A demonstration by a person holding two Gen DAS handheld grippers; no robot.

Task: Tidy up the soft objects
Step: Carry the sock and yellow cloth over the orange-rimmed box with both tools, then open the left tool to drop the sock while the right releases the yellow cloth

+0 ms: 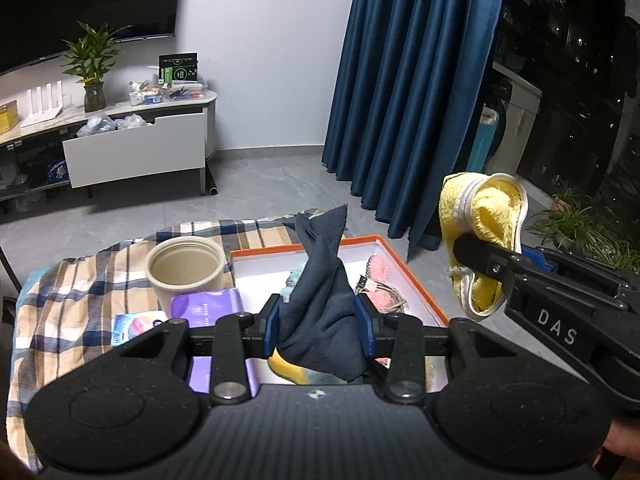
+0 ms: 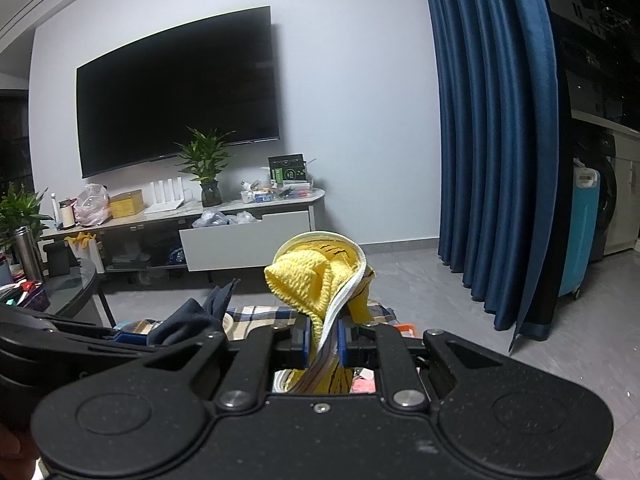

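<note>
My left gripper (image 1: 320,326) is shut on a bunched dark navy cloth (image 1: 322,280), held above the white box with an orange rim (image 1: 416,276). Inside that box lie a pink fluffy item (image 1: 380,270) and a pale cable. My right gripper (image 2: 323,344) is shut on a yellow knitted item with a white edge (image 2: 316,276); in the left wrist view the same yellow item (image 1: 484,216) hangs to the right of the box, pinched by the right gripper (image 1: 480,258). The navy cloth (image 2: 192,320) shows at the left of the right wrist view.
A beige cup (image 1: 185,270), a purple packet (image 1: 208,304) and a small colourful pack (image 1: 136,326) lie on the plaid cloth (image 1: 72,300) left of the box. Blue curtains (image 1: 416,80) hang behind. A TV stand with an open drawer (image 1: 136,152) stands at the far wall.
</note>
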